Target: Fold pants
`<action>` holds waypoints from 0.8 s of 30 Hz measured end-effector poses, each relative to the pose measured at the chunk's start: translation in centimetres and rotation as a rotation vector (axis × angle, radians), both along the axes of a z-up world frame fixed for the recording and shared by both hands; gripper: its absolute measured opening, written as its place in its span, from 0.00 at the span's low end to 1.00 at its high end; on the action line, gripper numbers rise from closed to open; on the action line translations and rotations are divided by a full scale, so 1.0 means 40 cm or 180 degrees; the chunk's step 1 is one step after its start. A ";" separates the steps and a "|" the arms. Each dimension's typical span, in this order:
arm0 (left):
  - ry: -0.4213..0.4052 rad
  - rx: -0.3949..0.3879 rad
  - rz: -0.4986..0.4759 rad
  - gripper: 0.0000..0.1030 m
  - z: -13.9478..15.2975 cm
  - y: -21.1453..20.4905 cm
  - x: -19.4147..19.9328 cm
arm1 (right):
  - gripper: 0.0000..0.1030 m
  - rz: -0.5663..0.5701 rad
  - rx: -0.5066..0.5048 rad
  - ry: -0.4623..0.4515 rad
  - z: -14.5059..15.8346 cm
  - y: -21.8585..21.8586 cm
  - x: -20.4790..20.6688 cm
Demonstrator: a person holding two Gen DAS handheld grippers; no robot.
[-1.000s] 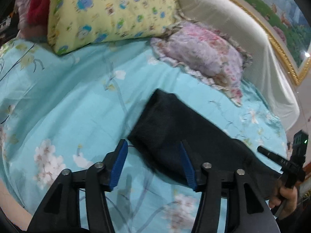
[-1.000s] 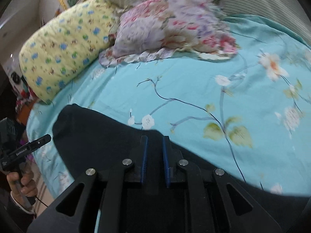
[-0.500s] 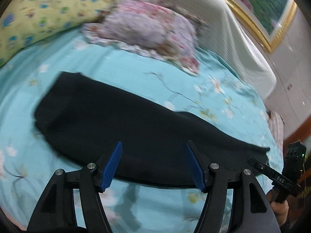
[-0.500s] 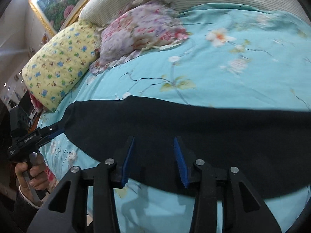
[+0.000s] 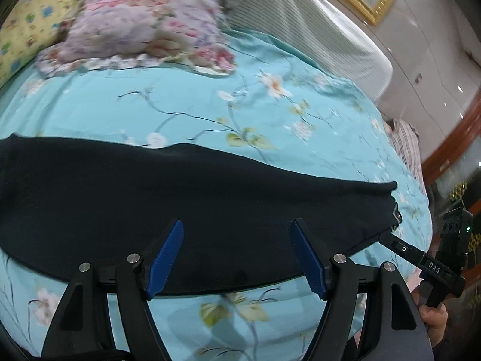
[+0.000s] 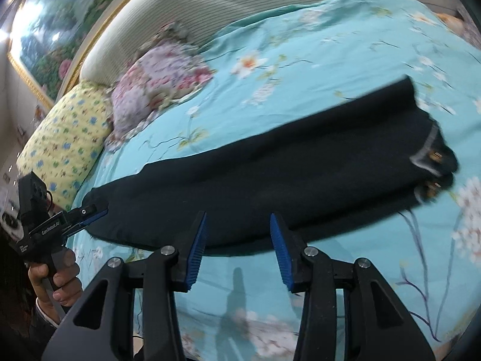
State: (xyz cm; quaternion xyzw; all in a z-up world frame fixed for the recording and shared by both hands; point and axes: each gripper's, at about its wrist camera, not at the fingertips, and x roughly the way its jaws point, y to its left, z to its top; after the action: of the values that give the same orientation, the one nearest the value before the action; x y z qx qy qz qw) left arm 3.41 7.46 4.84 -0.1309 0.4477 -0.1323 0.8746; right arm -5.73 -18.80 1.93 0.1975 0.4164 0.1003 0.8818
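The black pants (image 5: 186, 198) lie flat in a long strip across the teal flowered bedsheet (image 5: 186, 102), folded lengthwise, with the waistband and its buttons at the right end (image 6: 430, 162). My left gripper (image 5: 237, 255) is open and empty above the pants' near edge. My right gripper (image 6: 237, 249) is open and empty over the near edge too. The right gripper shows in the left wrist view (image 5: 421, 258) at the pants' waist end. The left gripper shows in the right wrist view (image 6: 63, 225) at the leg end.
A pink flowered pillow (image 5: 144, 27) and a yellow patterned pillow (image 6: 66, 138) lie at the head of the bed, against a white padded headboard (image 5: 315, 30). A framed landscape picture (image 6: 51, 39) hangs on the wall. The bed's near edge is just below the pants.
My right gripper has opened and let go of the pants. Both grippers have pulled back and swung outward, so the whole length of the pants now shows laid out flat.
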 end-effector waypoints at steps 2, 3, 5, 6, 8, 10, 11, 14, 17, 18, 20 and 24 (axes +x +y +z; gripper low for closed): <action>0.0014 0.0022 -0.0090 0.73 0.001 -0.028 0.012 | 0.47 -0.0095 0.0033 -0.0004 -0.003 -0.028 -0.011; 0.0019 0.0035 -0.0134 0.73 0.003 -0.042 0.019 | 0.47 -0.0146 0.0038 -0.0012 -0.003 -0.040 -0.017; 0.0016 0.0057 -0.0228 0.73 0.005 -0.073 0.034 | 0.47 -0.0264 0.0053 -0.0024 -0.004 -0.070 -0.031; 0.0013 0.0066 -0.0259 0.73 0.007 -0.084 0.040 | 0.48 -0.0330 0.0064 -0.0028 -0.005 -0.083 -0.038; -0.0005 0.0109 -0.0382 0.74 0.012 -0.125 0.056 | 0.48 -0.0484 0.0096 -0.0027 -0.008 -0.118 -0.050; -0.0020 0.0146 -0.0464 0.74 0.017 -0.155 0.067 | 0.48 -0.0632 0.0153 -0.0030 -0.013 -0.153 -0.061; -0.0032 0.0174 -0.0522 0.74 0.021 -0.178 0.075 | 0.48 -0.0734 0.0183 -0.0022 -0.016 -0.176 -0.066; -0.0059 0.0264 -0.0684 0.75 0.030 -0.236 0.100 | 0.49 -0.0910 0.0279 -0.0001 -0.024 -0.219 -0.069; -0.0048 0.0320 -0.0835 0.75 0.030 -0.285 0.128 | 0.58 -0.1062 0.0361 0.0008 -0.031 -0.249 -0.070; -0.0046 0.0326 -0.0858 0.75 0.030 -0.294 0.134 | 0.59 -0.1097 0.0398 0.0012 -0.034 -0.256 -0.069; -0.0017 0.0346 -0.0925 0.76 0.026 -0.324 0.154 | 0.59 -0.1167 0.0490 -0.0001 -0.042 -0.271 -0.070; 0.0033 0.0381 -0.1046 0.76 0.017 -0.380 0.188 | 0.59 -0.1249 0.0594 -0.0010 -0.056 -0.288 -0.055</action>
State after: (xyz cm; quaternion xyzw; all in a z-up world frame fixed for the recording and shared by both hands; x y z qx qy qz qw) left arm 10.95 -7.72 5.53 -0.0043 0.4746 -0.2460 0.8451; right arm -7.91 -30.31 -0.30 0.3554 0.3575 -0.0347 0.8630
